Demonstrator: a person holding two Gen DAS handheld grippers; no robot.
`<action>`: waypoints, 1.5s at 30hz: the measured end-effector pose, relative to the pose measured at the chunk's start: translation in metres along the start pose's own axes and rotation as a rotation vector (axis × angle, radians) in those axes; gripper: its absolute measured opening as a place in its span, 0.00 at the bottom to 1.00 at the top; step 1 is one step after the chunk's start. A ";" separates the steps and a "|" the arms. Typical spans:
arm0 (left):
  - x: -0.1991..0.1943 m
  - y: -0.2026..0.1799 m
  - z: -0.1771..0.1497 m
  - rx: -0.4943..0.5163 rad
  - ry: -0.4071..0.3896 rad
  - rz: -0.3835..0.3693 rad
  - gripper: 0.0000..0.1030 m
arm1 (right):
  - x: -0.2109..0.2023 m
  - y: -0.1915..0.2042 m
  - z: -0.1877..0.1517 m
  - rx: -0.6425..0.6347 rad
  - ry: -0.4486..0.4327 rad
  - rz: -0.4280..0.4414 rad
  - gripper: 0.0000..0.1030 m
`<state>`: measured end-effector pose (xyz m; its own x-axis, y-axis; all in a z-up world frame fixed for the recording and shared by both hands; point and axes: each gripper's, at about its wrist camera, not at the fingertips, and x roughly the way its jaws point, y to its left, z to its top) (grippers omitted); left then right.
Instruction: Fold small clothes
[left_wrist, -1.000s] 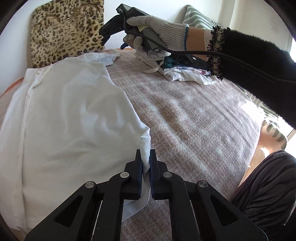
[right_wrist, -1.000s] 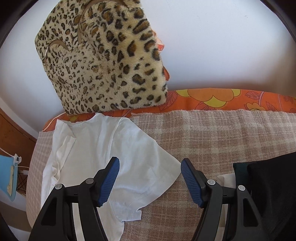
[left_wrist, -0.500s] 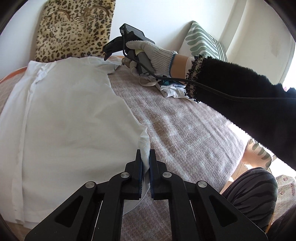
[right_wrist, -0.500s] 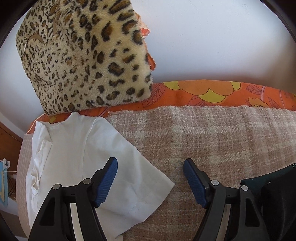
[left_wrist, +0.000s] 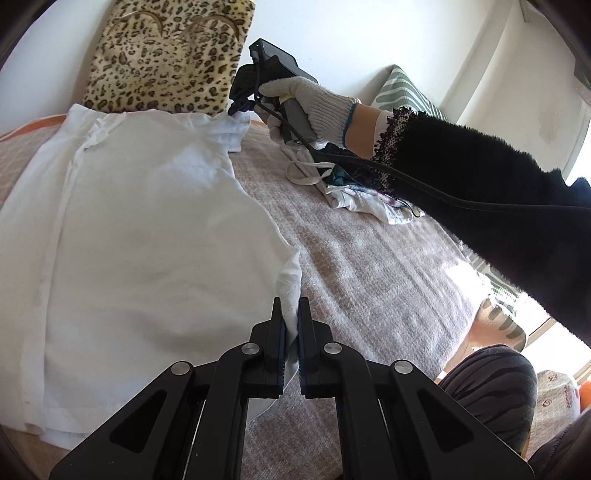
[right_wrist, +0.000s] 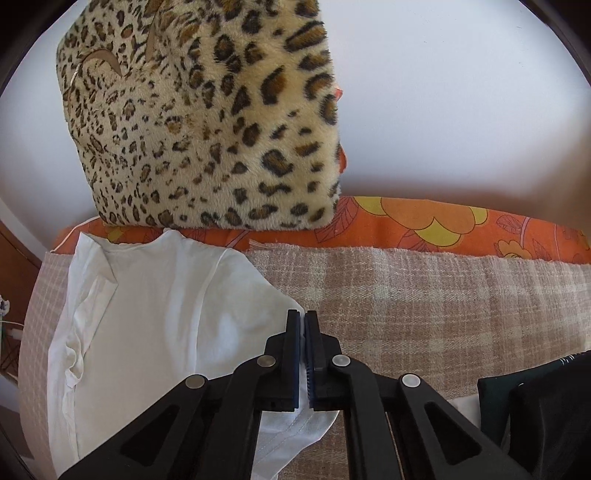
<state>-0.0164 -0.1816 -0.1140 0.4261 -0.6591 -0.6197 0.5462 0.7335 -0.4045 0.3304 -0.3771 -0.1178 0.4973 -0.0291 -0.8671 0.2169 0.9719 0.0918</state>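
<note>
one white shirt (left_wrist: 140, 236), two grippers (left_wrist: 290, 314), one leopard cushion (right_wrist: 207, 122)

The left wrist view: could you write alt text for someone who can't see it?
A black two-finger gripper pinches the near edge of a white shirt spread on a pinkish woven blanket. Across it, a gloved hand holds a second gripper at the shirt's far corner, beside a leopard-print cushion and a small heap of clothes.

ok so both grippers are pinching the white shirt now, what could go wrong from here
1. The right gripper holds only the thin sleeve edge of the white shirt, so it may slip out on lifting.
2. The left gripper bites a bunched hem corner, which could fold in a crease.
3. The pile of clothes lies close beside the shirt under the right sleeve and could get dragged.
</note>
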 end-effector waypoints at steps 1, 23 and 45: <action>-0.002 0.002 -0.001 -0.009 -0.006 -0.002 0.04 | -0.004 0.004 0.003 -0.002 -0.006 -0.001 0.00; -0.050 0.072 -0.034 -0.229 -0.123 0.051 0.03 | -0.010 0.184 0.037 -0.215 -0.039 -0.032 0.00; -0.080 0.082 -0.049 -0.169 -0.088 0.156 0.13 | 0.044 0.251 0.032 -0.290 0.002 -0.100 0.50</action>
<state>-0.0412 -0.0609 -0.1310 0.5613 -0.5423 -0.6252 0.3434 0.8399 -0.4202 0.4334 -0.1416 -0.1172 0.4835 -0.1282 -0.8659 0.0159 0.9903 -0.1378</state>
